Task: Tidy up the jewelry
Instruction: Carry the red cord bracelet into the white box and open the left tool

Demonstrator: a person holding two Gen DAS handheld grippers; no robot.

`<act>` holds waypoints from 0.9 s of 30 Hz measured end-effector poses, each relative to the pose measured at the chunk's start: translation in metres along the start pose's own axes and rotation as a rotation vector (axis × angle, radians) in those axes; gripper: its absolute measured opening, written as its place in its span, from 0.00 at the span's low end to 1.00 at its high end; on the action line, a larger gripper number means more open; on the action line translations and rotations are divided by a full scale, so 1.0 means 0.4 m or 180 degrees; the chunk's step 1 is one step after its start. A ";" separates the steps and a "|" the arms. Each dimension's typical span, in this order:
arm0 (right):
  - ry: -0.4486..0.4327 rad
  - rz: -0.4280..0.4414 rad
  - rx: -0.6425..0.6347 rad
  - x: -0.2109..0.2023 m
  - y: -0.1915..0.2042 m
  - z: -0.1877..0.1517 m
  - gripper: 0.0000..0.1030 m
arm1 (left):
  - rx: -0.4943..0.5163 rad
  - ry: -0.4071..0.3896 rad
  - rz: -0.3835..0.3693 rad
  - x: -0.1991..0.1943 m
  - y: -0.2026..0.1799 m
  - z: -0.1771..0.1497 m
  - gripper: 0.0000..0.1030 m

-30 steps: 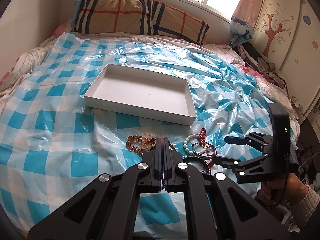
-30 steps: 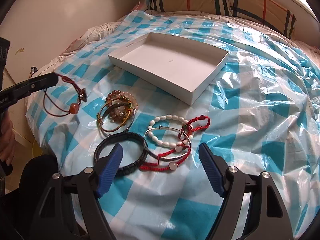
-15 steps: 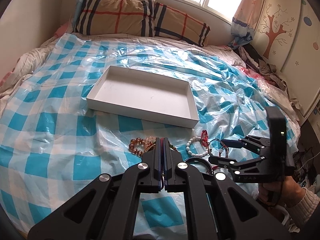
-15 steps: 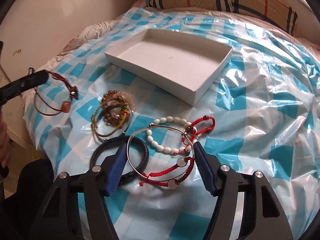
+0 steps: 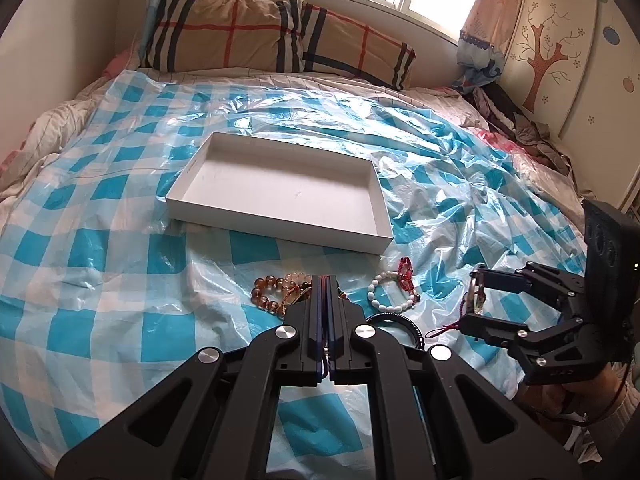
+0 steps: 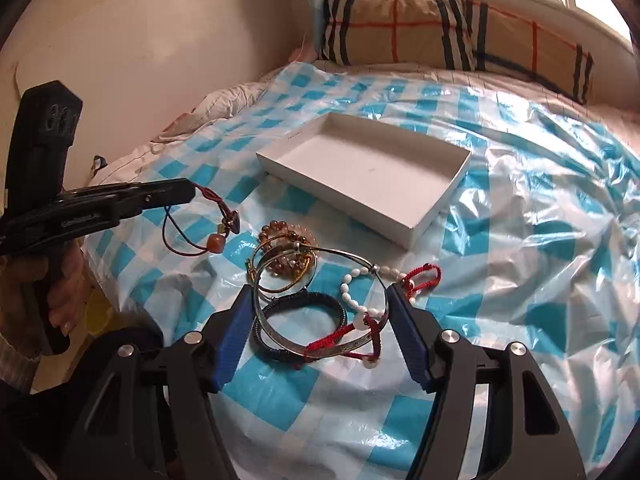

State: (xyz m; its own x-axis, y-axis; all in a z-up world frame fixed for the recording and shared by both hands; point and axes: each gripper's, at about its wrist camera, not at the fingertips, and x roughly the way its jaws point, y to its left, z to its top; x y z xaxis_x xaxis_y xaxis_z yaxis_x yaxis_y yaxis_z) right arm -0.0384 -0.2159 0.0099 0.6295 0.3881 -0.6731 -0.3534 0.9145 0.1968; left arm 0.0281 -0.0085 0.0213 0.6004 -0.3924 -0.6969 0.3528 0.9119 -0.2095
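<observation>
A shallow white box lies empty on the blue-checked plastic sheet. My right gripper is shut on a silver bangle, held across between the blue pads and lifted off the sheet. A red cord bracelet with white beads hangs tangled on that bangle. My left gripper is shut on a dark red cord with an orange bead, which dangles from its tips to the left of the pile.
On the sheet in front of the box lie a brown bead bracelet with gold bangles, a black bracelet, and a white bead bracelet joined to a red cord. A plaid pillow lies at the bed's head.
My right gripper has closed on the silver bangle and raised it off the sheet, the red cord bracelet coming up with it. The left gripper has stayed still with its cord.
</observation>
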 end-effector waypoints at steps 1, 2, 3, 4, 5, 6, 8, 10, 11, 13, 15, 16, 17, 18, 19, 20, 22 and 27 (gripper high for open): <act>-0.0109 0.0074 0.0058 -0.016 -0.004 0.002 0.63 | -0.0015 0.0010 -0.0001 0.004 0.003 0.000 0.02; -0.0311 0.0163 0.0074 -0.047 -0.003 0.005 0.63 | -0.0026 0.0011 -0.0003 0.004 0.003 0.000 0.02; -0.0446 0.0106 0.0030 -0.069 0.003 0.010 0.63 | -0.0024 -0.0002 -0.0009 0.000 0.002 -0.001 0.02; -0.0438 -0.0039 -0.0032 -0.065 0.005 0.015 0.63 | -0.0012 -0.0013 -0.0007 -0.003 0.000 -0.001 0.02; -0.0252 -0.0063 0.0003 -0.029 -0.012 0.019 0.63 | -0.0007 -0.0014 -0.0009 -0.003 -0.002 -0.001 0.02; -0.0105 0.0012 0.0178 0.003 -0.041 0.018 0.63 | -0.0010 -0.0005 -0.0014 0.000 -0.003 0.000 0.02; -0.0096 0.0094 0.0354 0.019 -0.068 0.010 0.63 | -0.0007 -0.0013 -0.0020 -0.004 -0.009 0.000 0.02; -0.0252 0.0103 0.0294 -0.007 -0.053 0.005 0.63 | 0.0020 -0.0038 -0.0018 -0.014 -0.014 0.000 0.02; -0.0298 0.0142 0.0294 -0.017 -0.047 0.003 0.63 | 0.0031 -0.0030 -0.0004 -0.013 -0.014 -0.001 0.02; -0.0484 0.0208 0.0261 -0.054 -0.029 -0.004 0.63 | 0.0012 -0.0005 0.0004 -0.005 -0.007 -0.001 0.02; -0.0561 0.0090 0.0114 -0.067 -0.011 -0.008 0.63 | -0.0005 -0.0011 0.0000 -0.005 -0.004 -0.001 0.02; -0.0436 0.0050 0.0136 -0.041 -0.023 -0.009 0.63 | -0.0007 -0.0010 -0.0003 -0.003 -0.004 -0.001 0.02; -0.0305 0.0105 0.0300 -0.013 -0.049 -0.012 0.63 | -0.0006 -0.0004 -0.0010 0.001 -0.005 -0.001 0.02; -0.0323 0.0149 0.0430 -0.006 -0.065 -0.018 0.63 | 0.0004 -0.0001 -0.0011 -0.003 -0.006 -0.002 0.02; -0.0426 0.0135 0.0404 -0.016 -0.062 -0.017 0.63 | 0.0017 -0.0004 -0.0013 -0.005 -0.010 -0.003 0.02; -0.0517 0.0097 0.0319 -0.030 -0.048 -0.016 0.63 | 0.0031 -0.0008 -0.0014 -0.007 -0.014 -0.003 0.02; -0.0527 0.0101 0.0225 -0.031 -0.032 -0.008 0.63 | 0.0045 0.0010 -0.0009 -0.001 -0.016 -0.005 0.02; -0.0890 0.0038 0.0144 -0.080 -0.024 -0.006 0.63 | 0.0044 -0.0002 -0.0024 0.008 -0.019 0.006 0.02</act>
State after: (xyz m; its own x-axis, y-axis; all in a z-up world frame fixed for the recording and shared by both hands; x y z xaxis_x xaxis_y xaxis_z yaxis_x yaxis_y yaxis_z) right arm -0.0568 -0.2374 0.0280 0.7942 0.4096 -0.4490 -0.3346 0.9114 0.2395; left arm 0.0290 -0.0169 0.0221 0.5982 -0.3992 -0.6948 0.3671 0.9073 -0.2052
